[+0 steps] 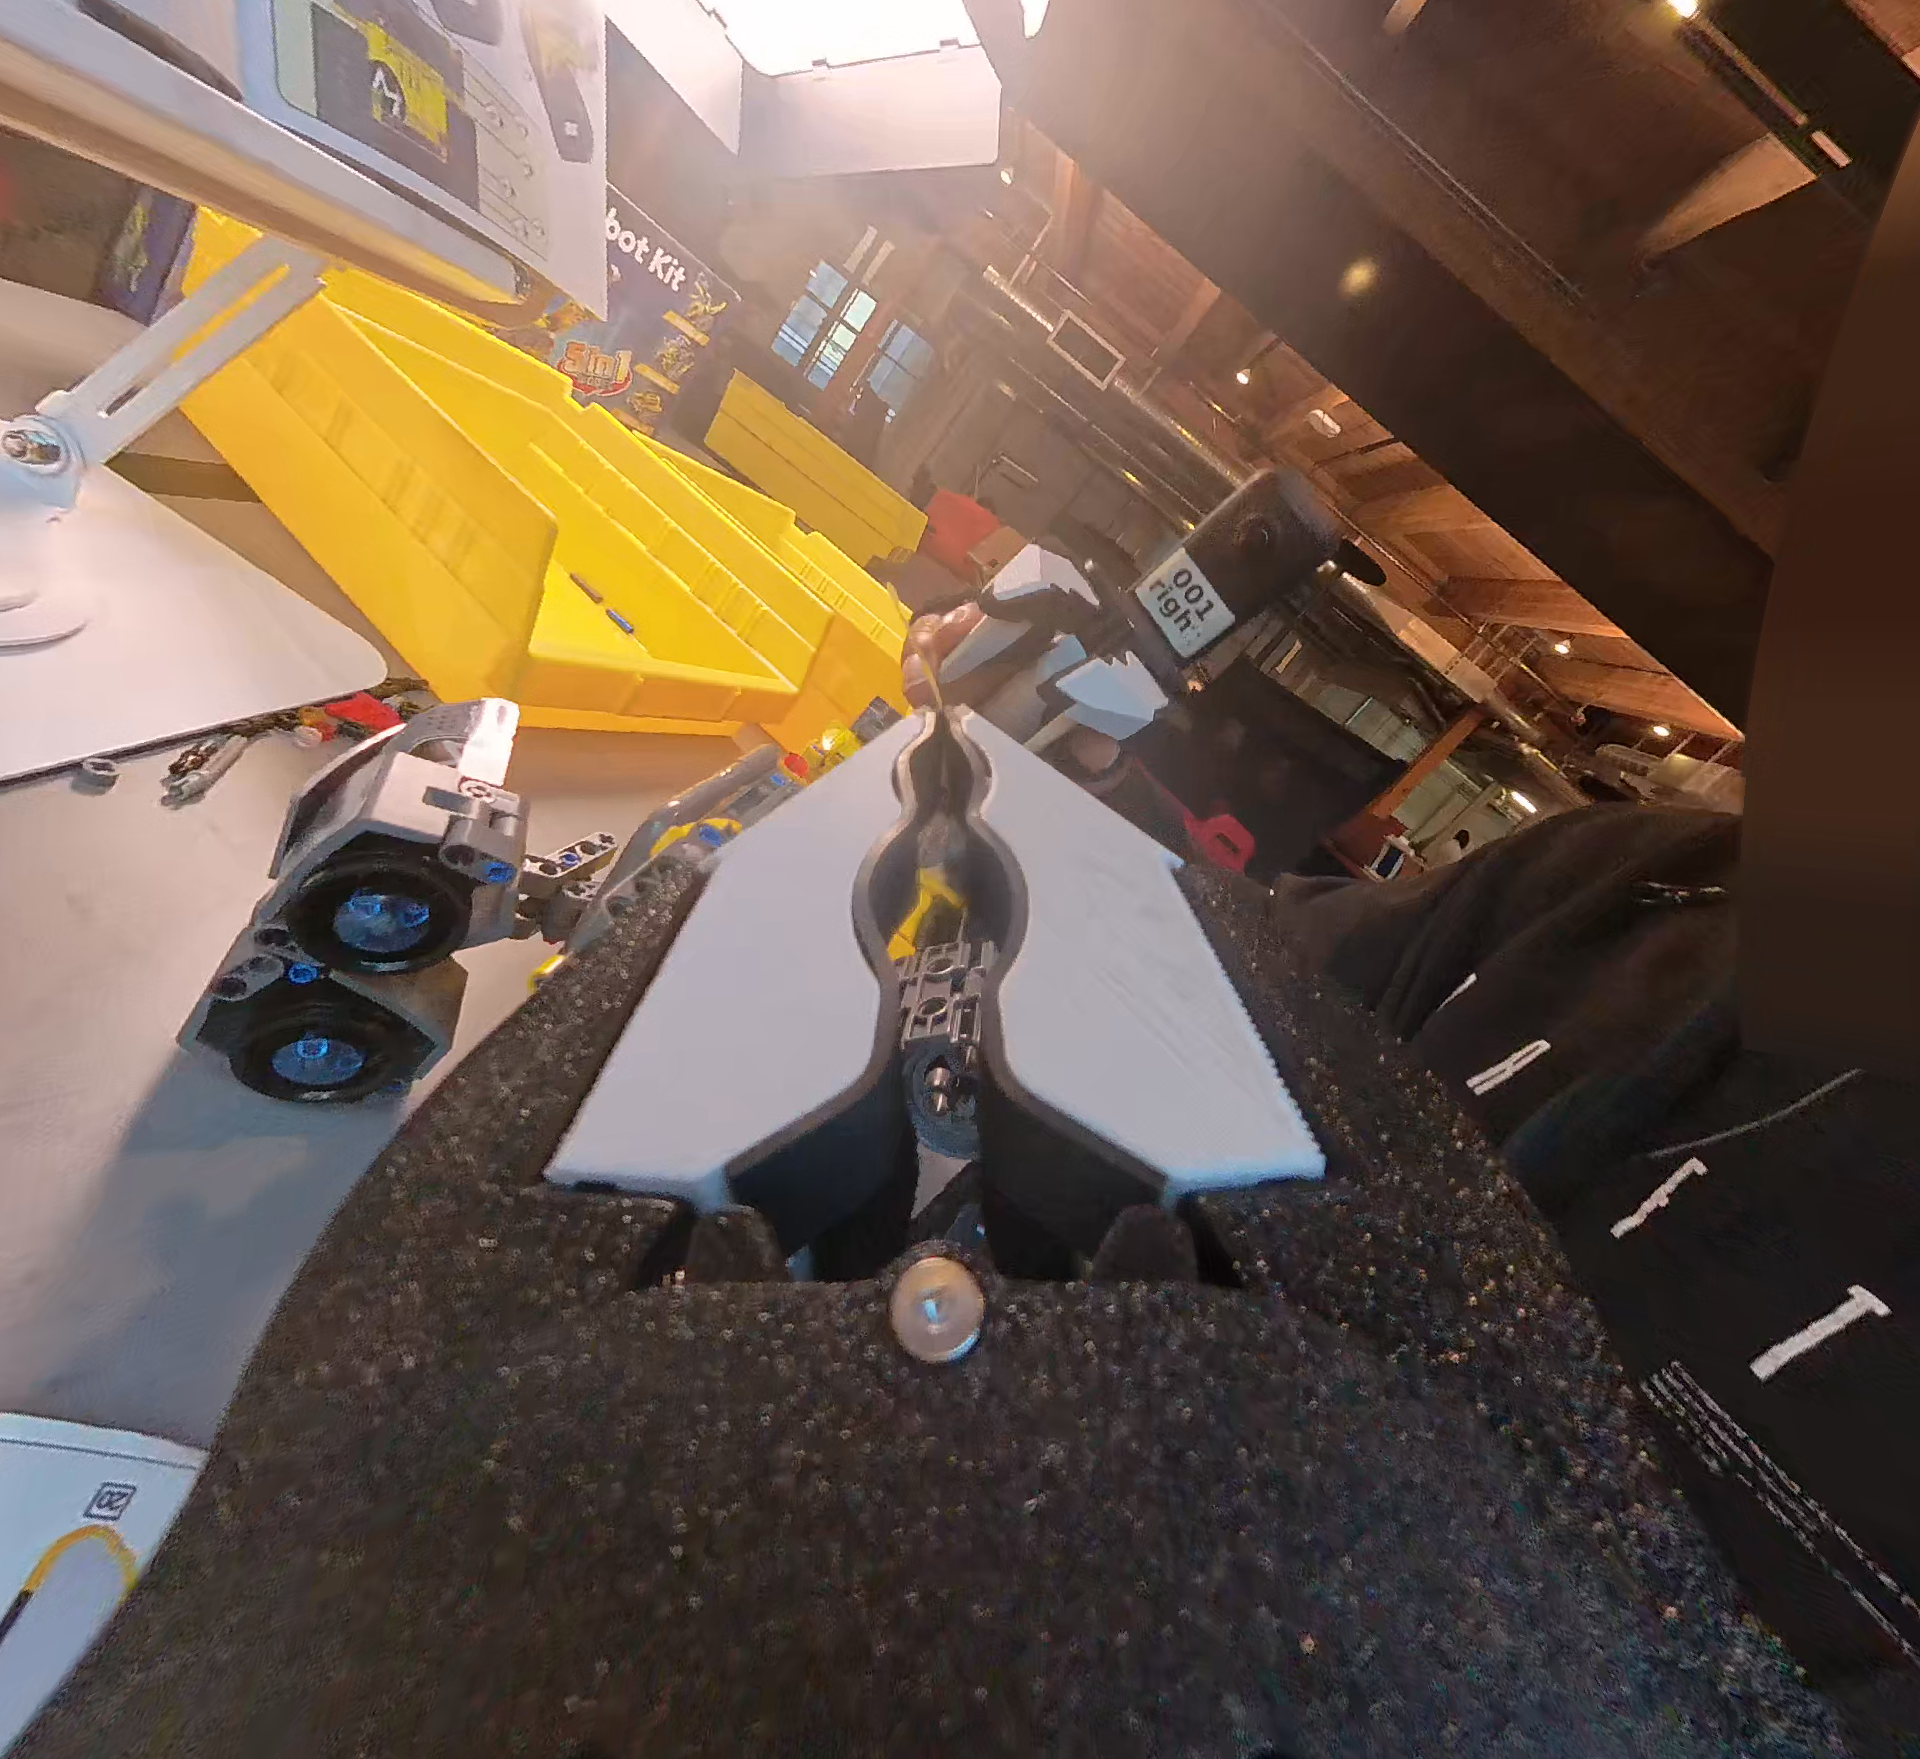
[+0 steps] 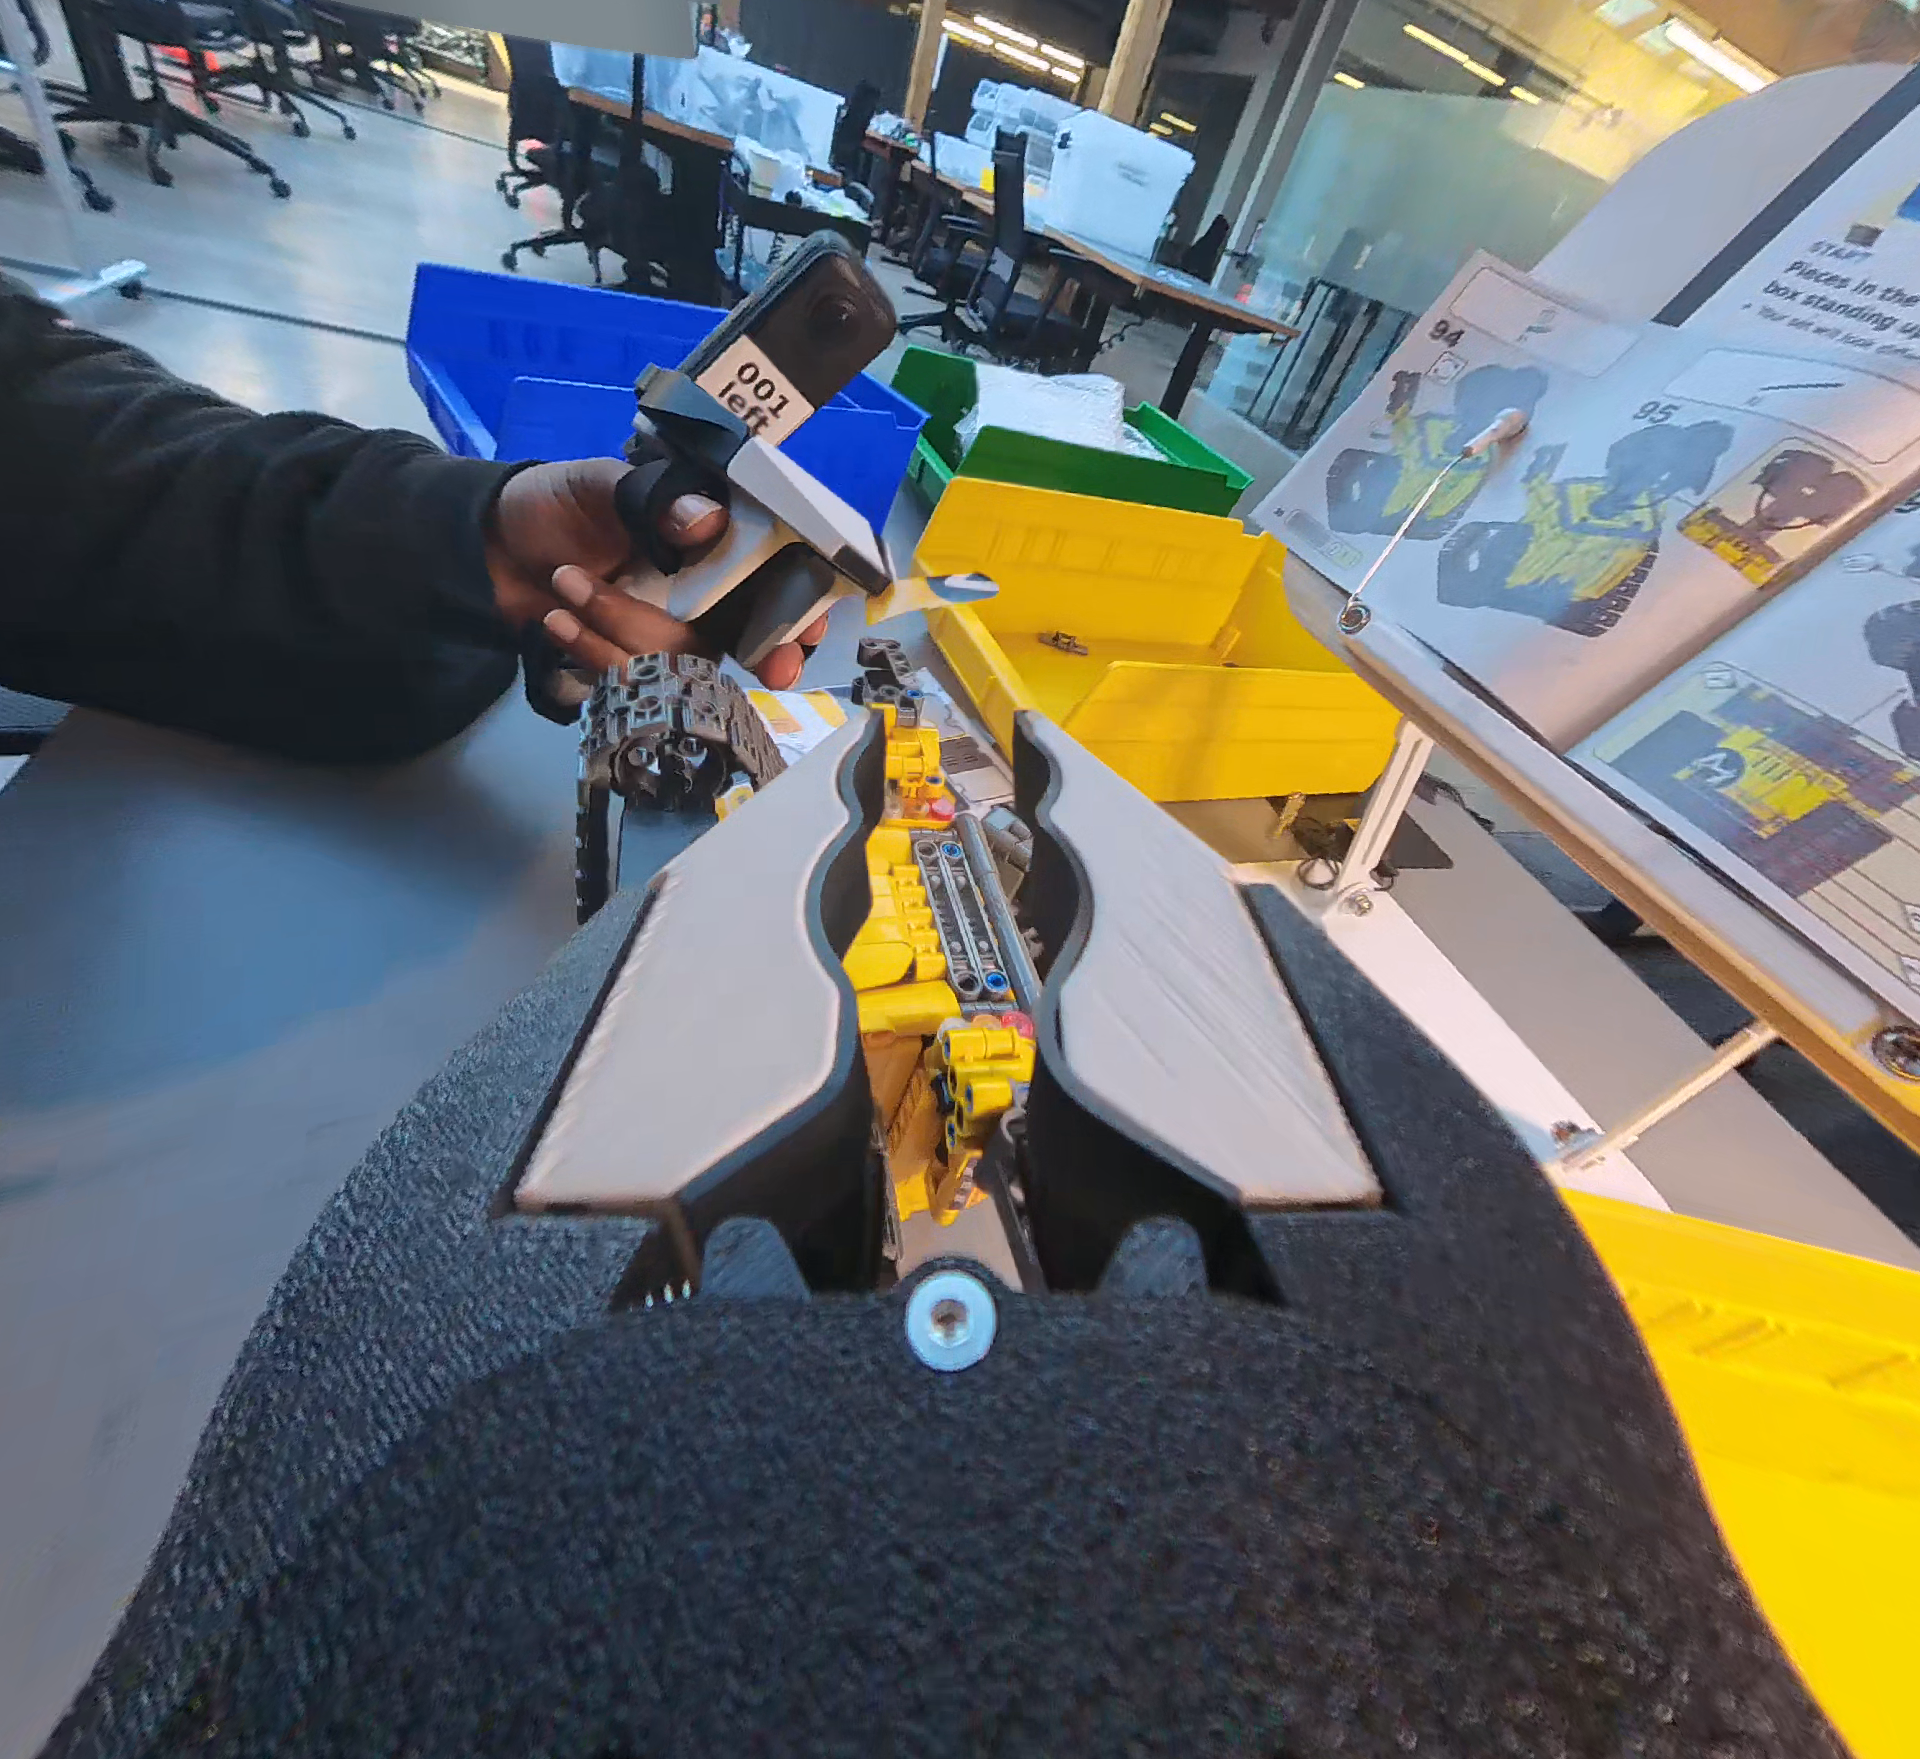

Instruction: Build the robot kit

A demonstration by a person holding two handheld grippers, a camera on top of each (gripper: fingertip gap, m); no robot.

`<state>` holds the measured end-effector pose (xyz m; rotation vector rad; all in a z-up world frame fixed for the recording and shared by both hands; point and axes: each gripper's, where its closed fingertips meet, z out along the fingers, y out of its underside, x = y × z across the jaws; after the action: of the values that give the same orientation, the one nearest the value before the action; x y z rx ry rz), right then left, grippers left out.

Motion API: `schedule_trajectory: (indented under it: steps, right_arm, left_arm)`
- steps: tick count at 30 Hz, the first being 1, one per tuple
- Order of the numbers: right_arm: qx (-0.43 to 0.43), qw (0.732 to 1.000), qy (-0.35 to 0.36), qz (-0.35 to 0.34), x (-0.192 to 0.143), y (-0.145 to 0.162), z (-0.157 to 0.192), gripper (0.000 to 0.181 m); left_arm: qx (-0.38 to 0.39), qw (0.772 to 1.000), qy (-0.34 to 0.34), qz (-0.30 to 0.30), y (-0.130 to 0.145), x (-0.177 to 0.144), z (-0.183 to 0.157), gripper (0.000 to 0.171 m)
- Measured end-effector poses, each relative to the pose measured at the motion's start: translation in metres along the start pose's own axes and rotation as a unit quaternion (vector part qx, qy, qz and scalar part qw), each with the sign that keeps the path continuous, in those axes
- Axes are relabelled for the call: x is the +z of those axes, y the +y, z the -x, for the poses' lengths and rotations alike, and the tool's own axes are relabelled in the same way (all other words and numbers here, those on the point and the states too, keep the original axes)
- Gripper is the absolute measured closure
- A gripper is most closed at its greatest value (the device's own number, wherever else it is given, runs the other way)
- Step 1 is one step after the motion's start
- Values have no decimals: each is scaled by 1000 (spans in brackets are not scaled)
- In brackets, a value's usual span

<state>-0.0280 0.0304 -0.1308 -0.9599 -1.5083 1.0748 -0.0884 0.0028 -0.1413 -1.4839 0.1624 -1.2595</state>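
Observation:
My left gripper (image 1: 940,722) is shut, its tips pinching a thin yellow and white sticker (image 2: 935,589) that shows edge-on in its own view. The right wrist view shows that gripper (image 2: 883,582) in a person's hand (image 2: 582,546), above the far end of a yellow brick model (image 2: 914,920). My right gripper (image 2: 948,733) has its jaws a model's width apart, closed on the model's yellow body. The model's black track wheel (image 2: 665,733) lies to the left. In the left wrist view, its grey motor blocks (image 1: 353,920) rest on the grey table (image 1: 125,1034).
Yellow bins (image 2: 1143,670) stand right of the model, with a blue bin (image 2: 540,379) and a green bin (image 2: 1081,462) behind. An open instruction booklet (image 2: 1610,504) leans on a metal stand at the right. Loose small parts (image 1: 343,722) lie on the table. The left gripper's tips are roughly 8 cm from the right gripper's.

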Motion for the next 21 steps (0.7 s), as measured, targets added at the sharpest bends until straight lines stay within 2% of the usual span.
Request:
schedule_trajectory:
  steps: [3,8,14,21]
  right_arm:
    - [7,998,-52,27,6,-8,5,157]
    - [0,993,-104,61,26,-21,3,157]
    - [33,986,-154,60,27,-22,7,158]
    - [30,980,-179,84,11,-12,14,163]
  left_arm:
    - [11,999,9,31,-1,3,-5,171]
    - [90,983,21,159,5,16,-19,171]
    - [225,927,15,301,10,30,-28,171]
    - [279,880,29,384,19,44,-24,171]
